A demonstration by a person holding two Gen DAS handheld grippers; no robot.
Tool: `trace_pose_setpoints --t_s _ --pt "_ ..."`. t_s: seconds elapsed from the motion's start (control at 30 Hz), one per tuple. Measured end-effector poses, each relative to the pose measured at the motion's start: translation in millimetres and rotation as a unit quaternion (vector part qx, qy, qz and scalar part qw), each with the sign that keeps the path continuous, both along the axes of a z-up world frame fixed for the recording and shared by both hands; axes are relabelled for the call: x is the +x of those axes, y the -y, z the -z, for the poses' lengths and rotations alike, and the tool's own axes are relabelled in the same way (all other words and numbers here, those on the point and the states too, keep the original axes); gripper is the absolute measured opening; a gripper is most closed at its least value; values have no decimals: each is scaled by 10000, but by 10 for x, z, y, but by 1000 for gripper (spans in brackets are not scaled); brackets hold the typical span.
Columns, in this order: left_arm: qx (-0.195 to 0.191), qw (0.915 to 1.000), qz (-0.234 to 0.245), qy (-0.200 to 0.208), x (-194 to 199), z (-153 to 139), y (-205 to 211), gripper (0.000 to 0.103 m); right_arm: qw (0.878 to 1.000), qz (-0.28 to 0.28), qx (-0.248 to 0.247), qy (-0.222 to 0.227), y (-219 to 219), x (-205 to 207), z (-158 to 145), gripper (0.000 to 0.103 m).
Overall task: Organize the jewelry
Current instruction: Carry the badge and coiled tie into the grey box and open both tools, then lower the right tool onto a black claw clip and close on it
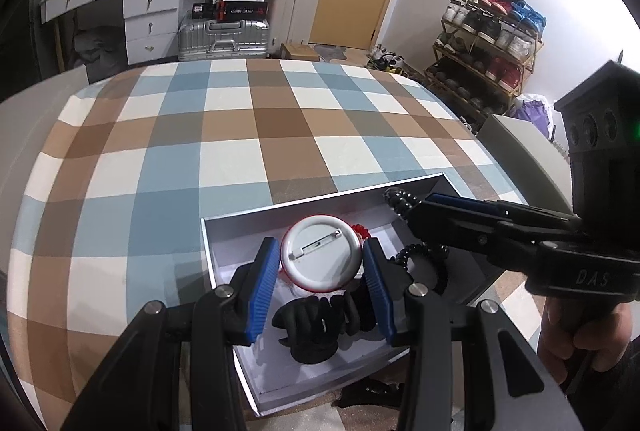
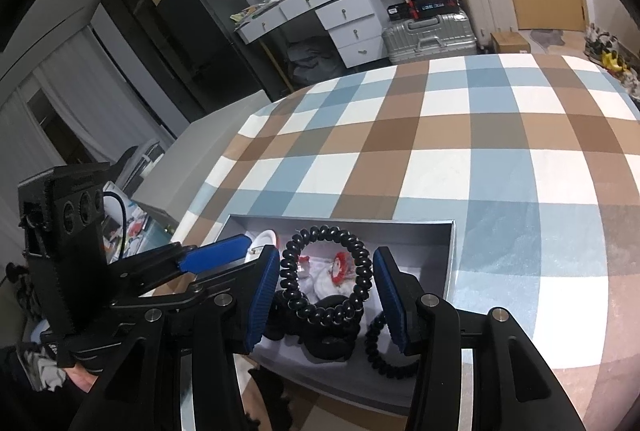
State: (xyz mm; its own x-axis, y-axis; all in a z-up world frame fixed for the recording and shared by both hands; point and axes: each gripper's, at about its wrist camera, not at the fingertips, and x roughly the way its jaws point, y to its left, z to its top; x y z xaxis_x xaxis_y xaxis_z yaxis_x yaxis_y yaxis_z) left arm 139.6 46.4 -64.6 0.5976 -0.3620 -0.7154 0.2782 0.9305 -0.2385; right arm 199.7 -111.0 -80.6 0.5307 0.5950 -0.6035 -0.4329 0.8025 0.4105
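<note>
Left tool [image 1: 322, 273] grips badge [image 1: 318, 257] and right tool [image 2: 326, 289] grips coil band [image 2: 324, 271], both over the box [image 1: 320, 201] holding other pieces, neither yet released

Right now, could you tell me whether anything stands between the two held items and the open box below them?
Nothing visible blocks the way. The left hand-held gripper holds the round badge and the right hand-held gripper holds the black coil hair tie, both directly over the open grey box, which already contains a black claw clip.
</note>
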Motion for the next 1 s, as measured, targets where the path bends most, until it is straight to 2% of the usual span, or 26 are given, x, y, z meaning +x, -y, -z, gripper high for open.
trace_pose_setpoints --t_s 0.13,0.23,0.33,0.47,0.63,0.73,0.87,1.0 --pt "-200 9997 -81 -81 17 -7 -54 38 9998 -19 159 76 33 -25 -44 55" --pt "-282 9996 -38 -65 -20 -33 -67 49 9992 15 346 216 89 -69 -100 75" --pt "-219 9995 -137 153 -87 -68 -101 60 9982 142 446 374 167 -133 -161 75" --pt "-266 9990 -262 241 -186 -102 -146 60 9959 382 762 305 314 -214 -179 76" --pt "-31 9979 -388 526 -369 -197 -146 61 9959 491 539 544 352 -428 -298 79" --pt "-3 9965 -564 622 -451 -232 -173 69 9950 444 370 816 316 -610 -402 80" --pt "30 9947 -699 757 -557 -268 -191 72 9931 439 275 1054 282 -812 -487 85" --pt "136 9925 -839 882 -682 -307 -202 82 9888 589 86 1367 258 -1024 -562 93"
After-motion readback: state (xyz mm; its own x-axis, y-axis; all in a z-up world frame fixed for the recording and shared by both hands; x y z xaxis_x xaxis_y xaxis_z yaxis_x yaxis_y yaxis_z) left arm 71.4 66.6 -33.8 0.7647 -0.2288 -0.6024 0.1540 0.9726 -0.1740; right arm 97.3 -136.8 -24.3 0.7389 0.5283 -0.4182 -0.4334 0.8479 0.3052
